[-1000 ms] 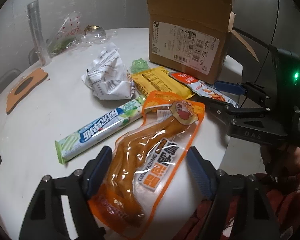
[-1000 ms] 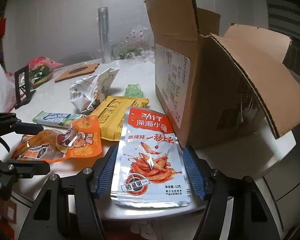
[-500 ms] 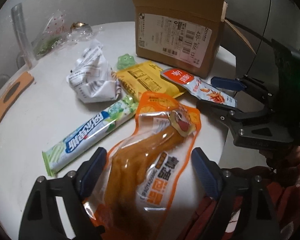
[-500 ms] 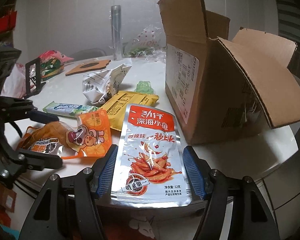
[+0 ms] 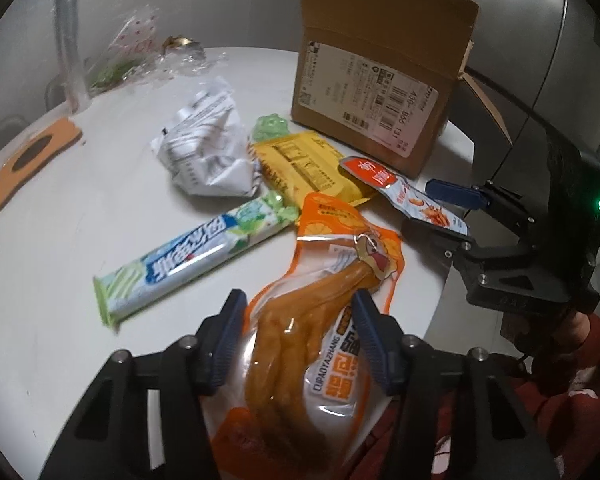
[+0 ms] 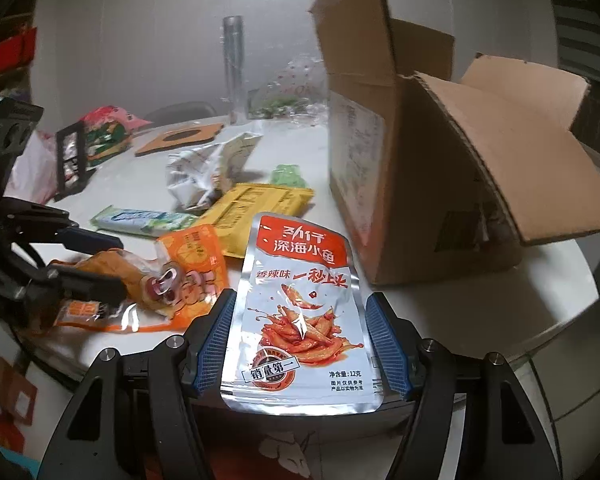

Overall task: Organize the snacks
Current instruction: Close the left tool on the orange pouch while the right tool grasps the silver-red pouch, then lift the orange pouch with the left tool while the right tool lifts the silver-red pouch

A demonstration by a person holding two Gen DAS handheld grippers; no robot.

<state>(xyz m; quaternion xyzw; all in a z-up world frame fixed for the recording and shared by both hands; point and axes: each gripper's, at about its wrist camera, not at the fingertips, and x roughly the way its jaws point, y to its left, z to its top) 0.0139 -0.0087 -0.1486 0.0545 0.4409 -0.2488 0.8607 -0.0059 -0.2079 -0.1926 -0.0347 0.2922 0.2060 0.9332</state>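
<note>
At the table's [image 5: 40, 280] near edge the left gripper [image 5: 300, 344], jaws just closing, pinched the orange pouch [image 5: 324, 320], which overhung the edge and could slip off if the slick film slid. The right gripper [image 6: 300, 340] straddled the fish packet [image 6: 300, 312]; contact was unclear. The box's [image 6: 440, 200] inside stayed hidden.

Snack packets [image 5: 312, 168] on table [image 5: 60, 240], left of cardboard box [image 5: 380, 92]

White round table [image 5: 52, 280], orange cutout board [image 5: 32, 160], clear plastic wrap roll [image 6: 233, 68], crumpled cellophane [image 5: 136, 52]
</note>
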